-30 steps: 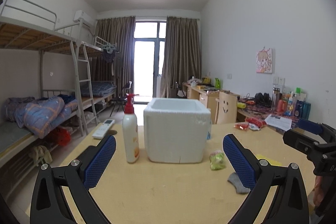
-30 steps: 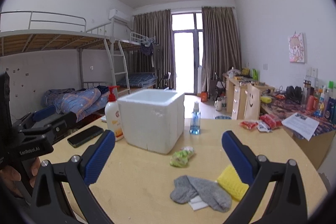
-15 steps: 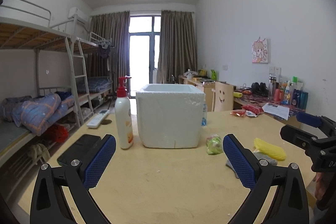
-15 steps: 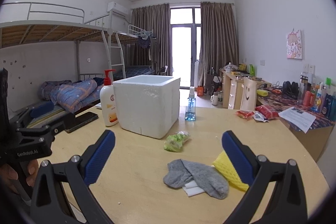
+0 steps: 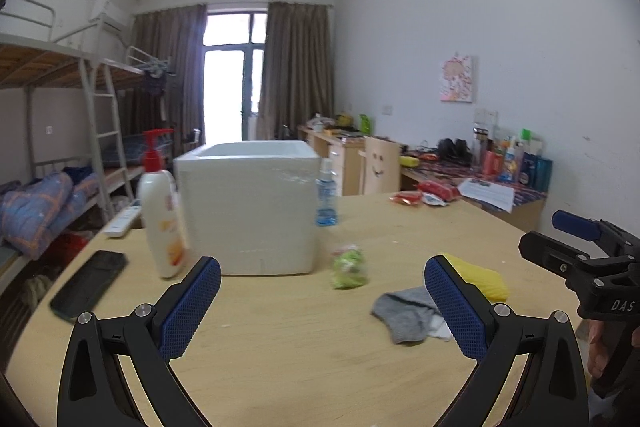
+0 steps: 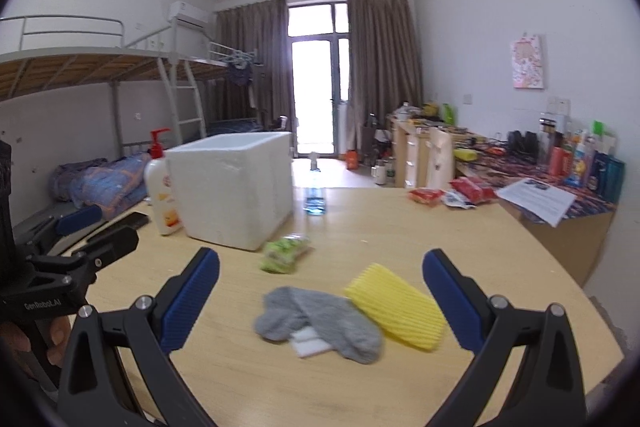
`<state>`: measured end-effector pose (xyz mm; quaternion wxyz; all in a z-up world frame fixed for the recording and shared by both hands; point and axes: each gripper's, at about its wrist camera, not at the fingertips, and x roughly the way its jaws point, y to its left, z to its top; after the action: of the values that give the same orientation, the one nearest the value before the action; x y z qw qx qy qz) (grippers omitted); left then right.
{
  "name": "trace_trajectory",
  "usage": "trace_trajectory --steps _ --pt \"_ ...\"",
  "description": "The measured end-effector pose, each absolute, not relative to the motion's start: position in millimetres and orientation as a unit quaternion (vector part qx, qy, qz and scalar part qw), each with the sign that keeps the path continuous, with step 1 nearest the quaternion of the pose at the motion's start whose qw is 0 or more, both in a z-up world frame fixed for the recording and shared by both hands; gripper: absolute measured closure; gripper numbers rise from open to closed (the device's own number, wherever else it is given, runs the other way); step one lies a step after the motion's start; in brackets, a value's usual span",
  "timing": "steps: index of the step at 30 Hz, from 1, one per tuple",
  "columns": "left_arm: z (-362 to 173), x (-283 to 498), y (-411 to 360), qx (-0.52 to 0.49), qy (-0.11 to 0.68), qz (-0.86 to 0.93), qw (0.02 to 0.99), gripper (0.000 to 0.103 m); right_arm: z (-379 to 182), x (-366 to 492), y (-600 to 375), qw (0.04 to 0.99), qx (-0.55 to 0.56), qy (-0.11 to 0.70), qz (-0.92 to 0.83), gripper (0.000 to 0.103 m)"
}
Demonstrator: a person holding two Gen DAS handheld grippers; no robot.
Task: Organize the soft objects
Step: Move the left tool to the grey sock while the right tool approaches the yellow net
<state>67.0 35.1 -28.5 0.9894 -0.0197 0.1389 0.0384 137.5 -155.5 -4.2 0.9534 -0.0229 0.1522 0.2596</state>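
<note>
A grey sock [image 6: 320,319] lies on the wooden table over a small white cloth [image 6: 310,339], beside a yellow ribbed cloth [image 6: 396,311]. A green soft bundle [image 6: 284,253] lies nearer the white foam box [image 6: 234,193]. My right gripper [image 6: 320,301] is open and empty, just above and short of the sock. My left gripper [image 5: 322,307] is open and empty over bare table; the sock [image 5: 404,311], the yellow cloth [image 5: 486,281], the green bundle [image 5: 349,265] and the box [image 5: 248,207] show in its view.
A lotion pump bottle [image 5: 162,211] stands left of the box, with a black phone [image 5: 90,283] near the left edge. A blue spray bottle [image 5: 326,195] stands behind the box. Red snack packets [image 6: 448,193] and a paper [image 6: 536,201] lie at the far right.
Both grippers have lowered and moved forward over the table. The right one has closed in on the sock and yellow cloth. Both stay open.
</note>
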Motion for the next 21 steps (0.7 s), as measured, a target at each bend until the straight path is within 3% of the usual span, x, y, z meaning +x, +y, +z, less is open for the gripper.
trace_trajectory --steps 21 --pt "-55 145 -10 -0.021 0.233 -0.044 0.971 0.001 -30 192 -183 0.947 -0.023 0.224 0.23 0.0"
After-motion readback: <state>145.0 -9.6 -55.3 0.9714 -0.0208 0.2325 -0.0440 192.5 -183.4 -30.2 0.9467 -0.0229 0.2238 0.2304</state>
